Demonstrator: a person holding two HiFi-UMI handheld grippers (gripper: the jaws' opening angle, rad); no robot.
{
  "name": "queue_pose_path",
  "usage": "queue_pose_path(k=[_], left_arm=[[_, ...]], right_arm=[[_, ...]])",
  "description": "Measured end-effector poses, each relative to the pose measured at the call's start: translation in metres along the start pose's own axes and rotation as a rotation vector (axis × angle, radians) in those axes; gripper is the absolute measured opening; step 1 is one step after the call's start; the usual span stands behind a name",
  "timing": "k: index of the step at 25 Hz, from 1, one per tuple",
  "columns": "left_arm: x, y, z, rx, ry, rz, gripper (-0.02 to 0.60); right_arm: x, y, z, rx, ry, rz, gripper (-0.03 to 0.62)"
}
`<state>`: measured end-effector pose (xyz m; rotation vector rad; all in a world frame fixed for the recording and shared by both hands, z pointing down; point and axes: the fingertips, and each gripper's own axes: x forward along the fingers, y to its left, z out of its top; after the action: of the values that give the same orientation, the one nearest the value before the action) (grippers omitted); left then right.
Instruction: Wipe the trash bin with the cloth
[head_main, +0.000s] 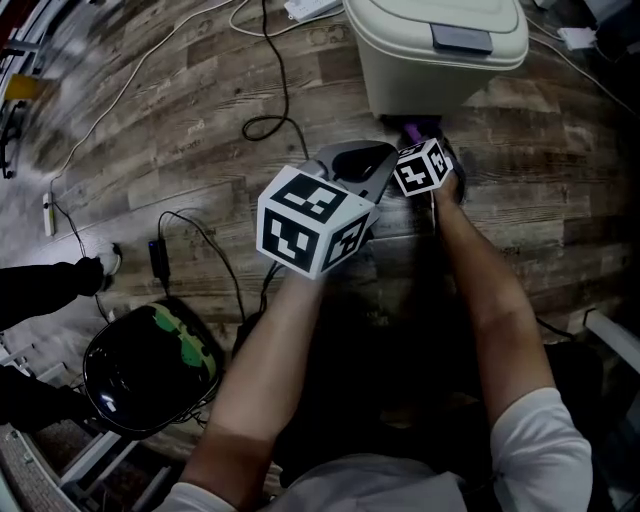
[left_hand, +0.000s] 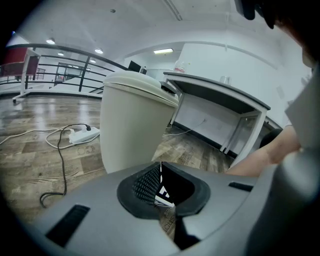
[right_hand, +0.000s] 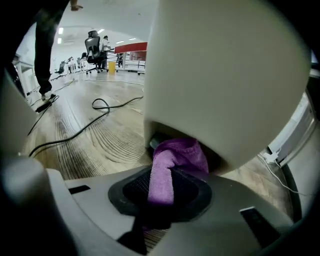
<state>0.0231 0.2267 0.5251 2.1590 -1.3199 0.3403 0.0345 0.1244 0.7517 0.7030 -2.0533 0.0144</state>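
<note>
Right claw (right_hand: 160, 196) is clamped on a narrow fold of the purple cloth (right_hand: 169, 165). The free end of the cloth is bunched low against the front foot of the trash bin (right_hand: 225, 85), in the shadowed recess under its lower edge. From the head view the cloth (head_main: 412, 129) shows only as a small purple scrap at the bin's (head_main: 430, 50) base, just beyond the right claw (head_main: 432, 140).

Left claw (left_hand: 161, 186) sits a little back from the bin's (left_hand: 132, 120) front, to its left. Its pads are together apart from a hairline slit, it carries nothing, and it is not touching the bin.

A black cable (head_main: 270, 122) loops on the floor left of the bin's base. Further off on that side lies a white power strip (left_hand: 82, 135) with its cord.

Several things could go wrong from here:
- **Cloth slipping:** the grip takes only a thin fold, so dragging it hard along the plastic could pull the cloth out of the claw.
- **Bin moving:** the bin looks light and nothing steadies it, so a push at its foot may slide or rock it rather than wipe it.
- **Pedal:** a dark part in that recess may be a pedal. Pressing it could pop the lid.
- **Cable:** a wide sweep leftward could snag the cable.
</note>
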Motion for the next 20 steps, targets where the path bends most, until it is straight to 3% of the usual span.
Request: queue_pose_path(k=[9,16,20], left_arm=[[0.001,0.002,0.003,-0.015,-0.017,0.0,0.009],[0.009,-0.001,0.009,-0.021,-0.032,0.0,0.009],[0.007,-0.002,0.014,-0.061,-0.049,0.052,0.009]], right_arm=[[-0.007,0.056,0.031,-0.14,-0.039,0.136,0.092],[-0.057,0.091,0.043,-0.309,-0.095,0.319,0.092],[-0.084,0.114,0.052,-0.411,-0.136,0.429,0.092]])
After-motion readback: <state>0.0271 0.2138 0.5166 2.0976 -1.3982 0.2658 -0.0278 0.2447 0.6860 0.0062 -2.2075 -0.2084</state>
